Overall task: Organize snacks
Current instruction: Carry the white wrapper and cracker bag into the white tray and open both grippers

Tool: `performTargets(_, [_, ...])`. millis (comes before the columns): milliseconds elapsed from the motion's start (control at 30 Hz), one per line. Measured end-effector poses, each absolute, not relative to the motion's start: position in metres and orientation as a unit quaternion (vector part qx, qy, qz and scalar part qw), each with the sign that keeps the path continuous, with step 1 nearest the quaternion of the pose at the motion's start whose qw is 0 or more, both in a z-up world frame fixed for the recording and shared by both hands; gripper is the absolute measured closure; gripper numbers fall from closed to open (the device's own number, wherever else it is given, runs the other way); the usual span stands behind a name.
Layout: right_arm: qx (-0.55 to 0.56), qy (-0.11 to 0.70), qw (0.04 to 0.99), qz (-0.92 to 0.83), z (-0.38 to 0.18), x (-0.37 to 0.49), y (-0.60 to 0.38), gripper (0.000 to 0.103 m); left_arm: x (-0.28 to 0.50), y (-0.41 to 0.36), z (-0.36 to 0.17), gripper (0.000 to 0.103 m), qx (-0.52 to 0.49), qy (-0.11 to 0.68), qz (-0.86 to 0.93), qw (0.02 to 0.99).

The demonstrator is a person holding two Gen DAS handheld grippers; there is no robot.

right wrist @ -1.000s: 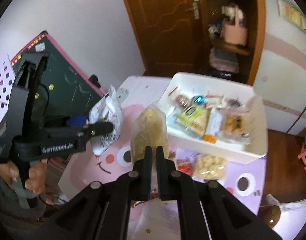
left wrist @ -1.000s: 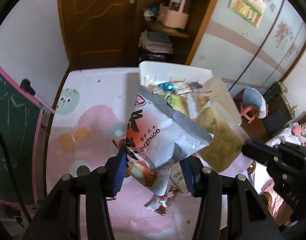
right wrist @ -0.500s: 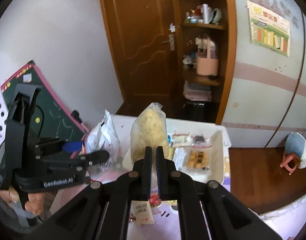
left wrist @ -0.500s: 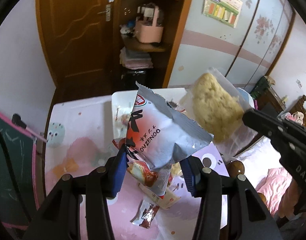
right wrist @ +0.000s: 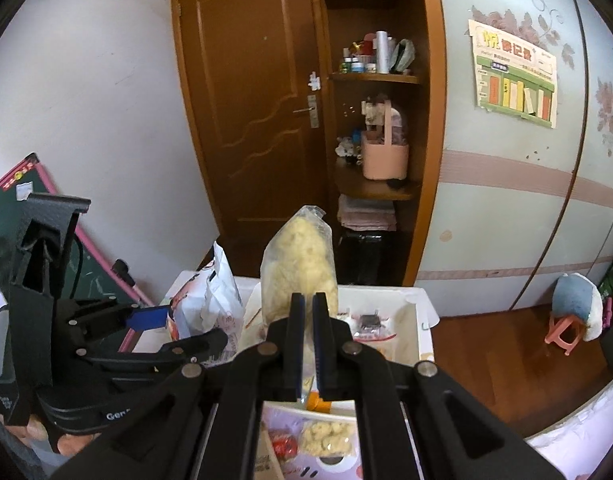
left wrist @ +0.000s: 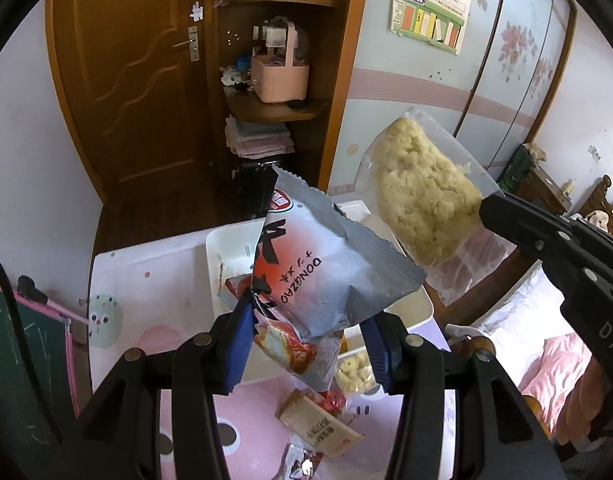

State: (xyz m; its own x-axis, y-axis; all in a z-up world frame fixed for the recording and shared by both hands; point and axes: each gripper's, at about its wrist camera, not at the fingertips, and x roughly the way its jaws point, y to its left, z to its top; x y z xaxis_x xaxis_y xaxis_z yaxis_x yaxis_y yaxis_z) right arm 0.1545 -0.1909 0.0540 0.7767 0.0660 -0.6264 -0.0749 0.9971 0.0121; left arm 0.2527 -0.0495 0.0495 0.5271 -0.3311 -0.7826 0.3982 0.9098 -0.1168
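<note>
1. A small bedroom holds a low table [left wrist: 154, 288] with a pink cartoon cover, a brown door and corner shelves behind it.
2. Nearest the left wrist camera, the left gripper [left wrist: 306, 344] clamps a silver snack packet [left wrist: 330, 276] at a middling width; the packet stands up between the blue pads, above the table.
3. In the right wrist view, the right gripper [right wrist: 308, 344] is pinched almost fully together on the bottom edge of a clear bag of pale crumbly snack [right wrist: 300, 264], which sticks up at 12 o'clock from the jaws.
4. Below both tools, loose items wait on the table: a tan wrapped bar [left wrist: 318, 428], a red-and-silver wrapper [left wrist: 302, 460] and a clear pack of pale puffs [right wrist: 326, 440].
5. Beyond them sits the white bin [right wrist: 420, 320], with a few packets already inside.
6. Judged from this, the sorting is partway: some snacks are binned, two are in the air, at least three remain on the table.
7. Hard to make out: the two raised bags hide most of the bin's inside, so the count there is unclear. The left tool in the right wrist view covers the table at 9 o'clock. The bar's print is unreadable.
</note>
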Motion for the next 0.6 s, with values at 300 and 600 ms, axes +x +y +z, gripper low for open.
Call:
performTargets(300, [-0.001, 0.34, 0.94, 0.005, 0.038, 0.187, -0.205, 0.099, 0.295, -0.064, 0.028, 0.055, 0.042, 0.458, -0.211, 0.862])
performTargets(600, [0.01, 0.359, 0.933, -0.017, 0.015, 0.213, -0.22, 0.099, 0.325, -0.082, 0.005, 0.055, 0.052, 0.476, -0.213, 0.852])
